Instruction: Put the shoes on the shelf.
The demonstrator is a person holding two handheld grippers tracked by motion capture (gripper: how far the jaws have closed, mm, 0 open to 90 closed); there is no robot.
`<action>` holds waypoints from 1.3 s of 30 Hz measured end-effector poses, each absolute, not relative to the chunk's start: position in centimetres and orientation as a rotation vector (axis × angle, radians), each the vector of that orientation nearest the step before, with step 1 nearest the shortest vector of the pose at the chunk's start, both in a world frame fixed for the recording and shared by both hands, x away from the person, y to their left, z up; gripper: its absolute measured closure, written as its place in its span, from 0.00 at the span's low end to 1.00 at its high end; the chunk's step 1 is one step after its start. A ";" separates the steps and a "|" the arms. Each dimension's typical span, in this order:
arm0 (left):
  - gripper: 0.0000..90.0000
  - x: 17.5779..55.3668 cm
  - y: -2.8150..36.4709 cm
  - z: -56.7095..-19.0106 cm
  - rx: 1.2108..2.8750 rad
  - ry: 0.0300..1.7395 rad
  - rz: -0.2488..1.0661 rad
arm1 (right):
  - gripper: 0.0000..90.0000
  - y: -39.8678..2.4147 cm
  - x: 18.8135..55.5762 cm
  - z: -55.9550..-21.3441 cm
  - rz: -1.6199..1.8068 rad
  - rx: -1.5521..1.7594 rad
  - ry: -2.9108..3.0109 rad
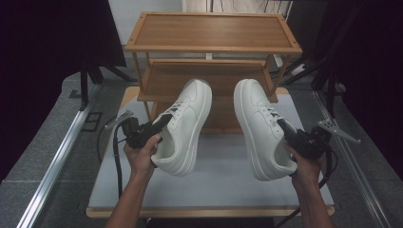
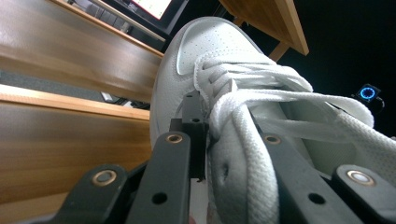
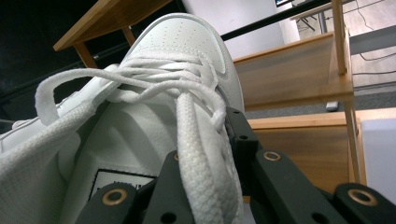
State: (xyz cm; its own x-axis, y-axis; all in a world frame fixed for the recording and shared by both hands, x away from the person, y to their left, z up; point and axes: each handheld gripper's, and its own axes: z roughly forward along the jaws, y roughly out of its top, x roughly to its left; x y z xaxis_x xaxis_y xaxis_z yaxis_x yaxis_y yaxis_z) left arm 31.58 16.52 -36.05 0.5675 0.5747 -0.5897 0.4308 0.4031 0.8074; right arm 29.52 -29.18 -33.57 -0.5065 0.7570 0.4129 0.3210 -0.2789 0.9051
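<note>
I hold two white lace-up sneakers in the air above the white table (image 1: 218, 185), toes pointing at the wooden rack. The left sneaker (image 1: 183, 128) is tipped on its side, laces to the left. My left gripper (image 1: 164, 121) is shut on its side wall beside the laces. The right sneaker (image 1: 261, 133) mirrors it with laces to the right, and my right gripper (image 1: 284, 127) is shut on its collar. The two soles face each other. In the left gripper view the jaws of the left gripper (image 2: 229, 126) pinch the left sneaker (image 2: 210, 51). In the right gripper view the right gripper (image 3: 205, 140) clamps the right sneaker (image 3: 182, 37).
A wooden shoe rack (image 1: 214, 31) with three shelves stands at the table's far edge, right behind the shoes. Metal rails (image 1: 62, 152) run along both sides of the table on grey floor. Dark curtains and stands flank the rack.
</note>
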 end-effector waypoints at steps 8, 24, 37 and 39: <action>0.90 32.8 16.6 -35.7 1.186 1.051 0.108 | 0.92 -28.3 30.8 -32.0 1.802 1.313 1.665; 0.90 34.8 16.2 -34.4 1.193 1.036 0.105 | 0.92 -27.4 33.4 -31.4 1.792 1.368 1.633; 0.90 35.6 15.4 -33.6 1.196 1.035 0.111 | 0.92 -27.3 34.7 -31.4 1.771 1.414 1.598; 0.90 35.7 15.3 -33.5 1.196 1.038 0.110 | 0.92 -27.3 34.8 -31.3 1.768 1.417 1.595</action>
